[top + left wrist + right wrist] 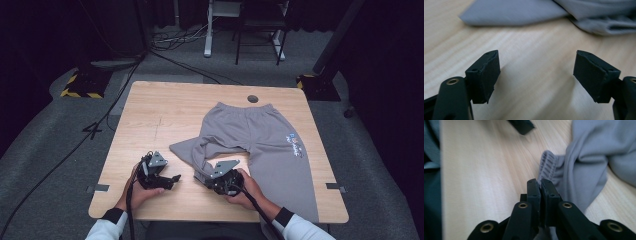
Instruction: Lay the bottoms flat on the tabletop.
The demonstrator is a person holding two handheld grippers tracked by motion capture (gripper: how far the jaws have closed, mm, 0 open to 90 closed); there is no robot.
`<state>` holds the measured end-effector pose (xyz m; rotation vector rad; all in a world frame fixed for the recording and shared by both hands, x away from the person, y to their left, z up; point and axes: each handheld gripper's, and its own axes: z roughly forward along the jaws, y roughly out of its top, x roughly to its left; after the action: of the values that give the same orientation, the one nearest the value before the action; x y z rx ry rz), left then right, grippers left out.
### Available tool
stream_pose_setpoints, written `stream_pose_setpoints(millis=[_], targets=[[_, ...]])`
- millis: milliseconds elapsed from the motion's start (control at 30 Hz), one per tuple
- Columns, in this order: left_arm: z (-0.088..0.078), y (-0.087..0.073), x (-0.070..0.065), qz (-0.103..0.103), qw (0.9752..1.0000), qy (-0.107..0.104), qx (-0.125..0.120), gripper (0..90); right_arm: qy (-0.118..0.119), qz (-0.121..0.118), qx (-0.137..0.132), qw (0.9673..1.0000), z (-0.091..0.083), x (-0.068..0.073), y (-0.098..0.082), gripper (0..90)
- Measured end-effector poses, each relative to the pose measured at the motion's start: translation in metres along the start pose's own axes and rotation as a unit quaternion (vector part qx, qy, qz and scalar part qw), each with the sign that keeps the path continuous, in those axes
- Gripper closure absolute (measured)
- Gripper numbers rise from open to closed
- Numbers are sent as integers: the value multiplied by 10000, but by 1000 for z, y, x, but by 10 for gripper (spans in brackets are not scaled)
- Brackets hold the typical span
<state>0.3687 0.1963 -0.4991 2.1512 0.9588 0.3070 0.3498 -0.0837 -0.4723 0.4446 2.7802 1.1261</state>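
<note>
Grey sweatpants (pixel 265 137) spread on right half of table (pixel 150 115); small logo print seen on one leg, other leg folded across toward centre. Ribbed cuff (pixel 547 163) clamped between pads of right gripper (pixel 540 182), jaws pressed together on cloth. Left gripper (pixel 536 72) held wide apart over bare wood, nothing gripped; folded leg lies just beyond it.

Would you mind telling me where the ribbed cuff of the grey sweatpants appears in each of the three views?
High view: the ribbed cuff lies at lower centre, at the right gripper.
Left gripper view: a bunched grey fold at the upper right edge may be it; I cannot tell.
Right gripper view: centre, pinched between the shut jaws of the right gripper.
Shared landmark: the wooden table.
</note>
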Motion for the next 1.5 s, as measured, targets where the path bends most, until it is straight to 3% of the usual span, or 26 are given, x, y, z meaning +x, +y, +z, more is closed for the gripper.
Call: stream_pose_setpoints(millis=[33, 167, 300, 400, 633, 700, 733, 800, 867, 933, 967, 1000, 1067, 1100, 1133, 1167, 1200, 1267, 1300, 1333, 1367, 1433, 1500], targets=[[1, 3, 2, -35, 10000, -8, -44, 214, 154, -121, -27, 9998, -6, 2, 1, 856], [9, 17, 3, -74, 9997, 54, -215, 235, 299, -329, -18, 9990, -17, 12, 2, 864], [24, 32, -4, 46, 9999, 3, -140, 235, 557, -578, 10, 9968, -16, 27, 4, 865], [34, 41, -9, 23, 9999, -73, -125, 237, 865, -845, -4, 9927, -18, 47, 8, 865], [60, 60, -27, 309, 9994, -119, 117, 248, 1441, -1283, 20, 9812, -17, 91, 12, 856], [64, 64, -32, 395, 9990, -142, 146, 248, 1538, -1286, -9, 9797, -18, 98, 12, 804], [66, 64, -34, 399, 9989, -194, 158, 248, 1534, -1262, -52, 9801, -19, 99, 12, 704], [69, 64, -39, 523, 9981, -241, 232, 246, 1455, -1132, -128, 9828, -23, 94, 11, 643], [69, 63, -44, 673, 9971, -189, 293, 236, 1229, -936, -230, 9877, -30, 83, 10, 583], [68, 62, -47, 716, 9967, -244, 297, 236, 1110, -714, -336, 9907, -40, 66, 5, 559], [67, 61, -48, 733, 9965, -253, 313, 236, 930, -687, -358, 9926, -44, 59, 3, 543], [66, 61, -50, 762, 9962, -263, 342, 236, 540, -642, -331, 9959, -51, 46, -1, 530], [65, 61, -53, 856, 9954, -273, 345, 238, -118, -578, -372, 9976, -65, 16, -12, 524], [65, 62, -55, 902, 9950, -273, 336, 243, -413, -306, -464, 9976, -73, -3, -19, 515], [64, 62, -58, 928, 9948, -310, 295, 243, -658, -16, -513, 9965, -81, -23, -27, 506], [64, 63, -60, 910, 9949, -359, 263, 247, -1074, 126, -455, 9931, -88, -43, -35, 499], [63, 65, -63, 964, 9944, -363, 254, 252, -1465, 365, -414, 9877, -94, -63, -45, 487], [64, 67, -72, 1035, 9932, -486, 203, 253, -1735, 896, -400, 9799, -105, -100, -65, 489], [65, 68, -77, 1066, 9927, -528, 214, 254, -2006, 1072, -320, 9733, -108, -113, -74, 480], [68, 68, -81, 1069, 9923, -590, 203, 254, -2076, 1292, -290, 9692, -110, -125, -81, 467], [70, 69, -85, 1054, 9917, -704, 209, 258, -2090, 1384, -222, 9678, -110, -135, -87, 468], [77, 71, -94, 1085, 9912, -687, 335, 291, -2286, 1402, -37, 9634, -107, -149, -97, 454], [80, 71, -97, 1092, 9902, -795, 352, 355, -2228, 1592, 45, 9618, -103, -160, -106, 450]])
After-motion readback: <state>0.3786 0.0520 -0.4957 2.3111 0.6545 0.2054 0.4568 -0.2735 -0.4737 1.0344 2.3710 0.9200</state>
